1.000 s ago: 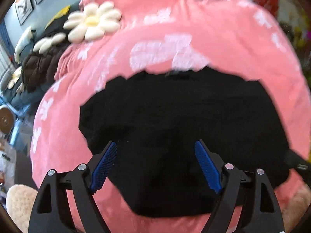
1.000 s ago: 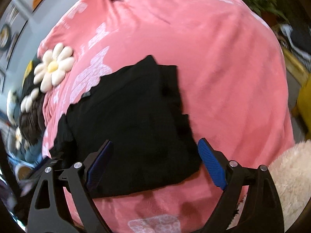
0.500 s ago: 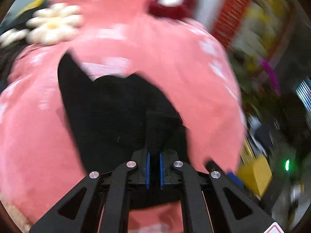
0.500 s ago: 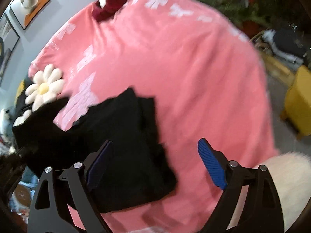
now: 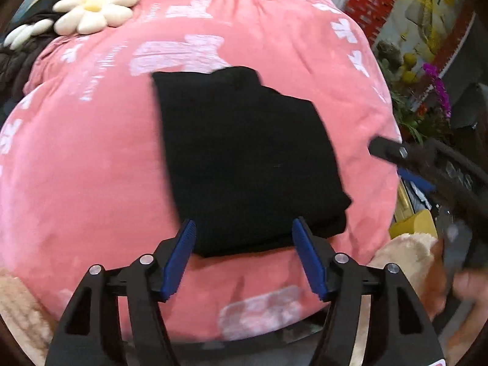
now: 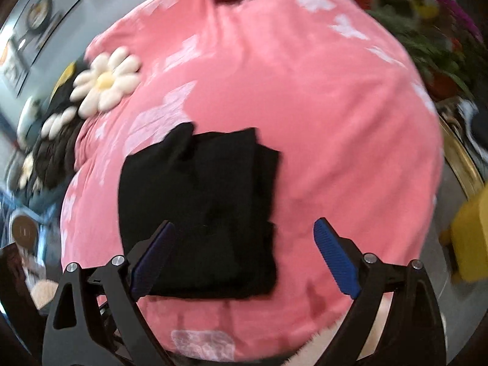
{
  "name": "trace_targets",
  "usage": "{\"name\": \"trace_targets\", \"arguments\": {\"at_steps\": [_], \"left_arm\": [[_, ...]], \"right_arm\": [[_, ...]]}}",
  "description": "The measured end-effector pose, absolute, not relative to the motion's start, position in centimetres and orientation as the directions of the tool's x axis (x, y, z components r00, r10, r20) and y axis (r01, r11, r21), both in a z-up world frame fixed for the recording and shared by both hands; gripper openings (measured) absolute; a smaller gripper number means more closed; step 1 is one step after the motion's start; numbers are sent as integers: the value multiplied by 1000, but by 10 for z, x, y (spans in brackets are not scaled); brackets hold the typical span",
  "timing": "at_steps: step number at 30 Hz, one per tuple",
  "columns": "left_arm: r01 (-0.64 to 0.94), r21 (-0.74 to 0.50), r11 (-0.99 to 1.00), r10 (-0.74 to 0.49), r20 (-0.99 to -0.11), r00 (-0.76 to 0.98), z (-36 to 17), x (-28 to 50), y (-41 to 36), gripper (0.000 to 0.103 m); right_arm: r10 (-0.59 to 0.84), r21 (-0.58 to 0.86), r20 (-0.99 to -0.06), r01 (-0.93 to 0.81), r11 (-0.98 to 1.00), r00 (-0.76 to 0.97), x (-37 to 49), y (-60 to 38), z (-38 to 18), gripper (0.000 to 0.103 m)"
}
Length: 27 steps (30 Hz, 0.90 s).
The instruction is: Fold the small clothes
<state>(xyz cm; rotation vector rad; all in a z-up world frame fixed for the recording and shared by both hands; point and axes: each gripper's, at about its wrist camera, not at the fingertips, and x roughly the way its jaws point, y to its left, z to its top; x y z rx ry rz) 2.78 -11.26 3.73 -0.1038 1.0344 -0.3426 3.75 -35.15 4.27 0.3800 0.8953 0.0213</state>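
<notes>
Looking along our left tool (image 5: 242,235), we see its jaws apart and empty, having just been opening to release the black garment (image 5: 244,155), which lies folded on the pink blanket (image 5: 91,167) just ahead. From our right tool (image 6: 242,244), likewise wide and empty, the garment sits ahead-left, narrower than a second ago, one fold added.
</notes>
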Motion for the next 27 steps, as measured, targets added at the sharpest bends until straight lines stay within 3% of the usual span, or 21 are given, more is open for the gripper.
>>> {"name": "trace_targets", "arguments": {"at_steps": [5,9,11,13,17,19,21,23,24,26,27], "left_arm": [[119,-290,950,-311,-832,460,34,20,-71,64],[89,-300,950,-307,-840,448,32,16,-56,64],[88,-301,949,-308,-838,451,32,14,-53,66],[97,-293,951,-304,-838,454,33,13,-51,67],[113,-299,947,-317,-831,457,36,18,-48,70],[112,-316,942,-331,-828,452,34,21,-48,72],[108,-333,937,-346,-832,435,28,26,-52,72],[115,-348,931,-364,-841,400,22,31,-60,72],[121,-351,928,-370,-840,397,23,31,-62,72],[136,-354,925,-378,-832,406,26,31,-63,72],[142,-357,923,-383,-827,411,27,30,-63,73]], "right_arm": [[272,350,-767,24,936,581,99,-323,35,88],[313,363,-820,13,932,479,140,-309,-1,72],[346,379,-847,2,925,404,149,-302,-23,48],[357,377,-848,-27,926,391,147,-298,-25,7],[351,445,-751,35,895,560,106,-331,26,6],[263,378,-790,103,920,554,93,-342,16,6],[259,313,-890,89,946,376,97,-335,-31,8],[253,306,-877,71,949,408,91,-333,-27,10],[252,311,-864,70,948,435,89,-334,-17,15],[282,375,-827,102,922,487,93,-344,-1,41],[298,401,-812,110,909,502,99,-348,3,60]]}}
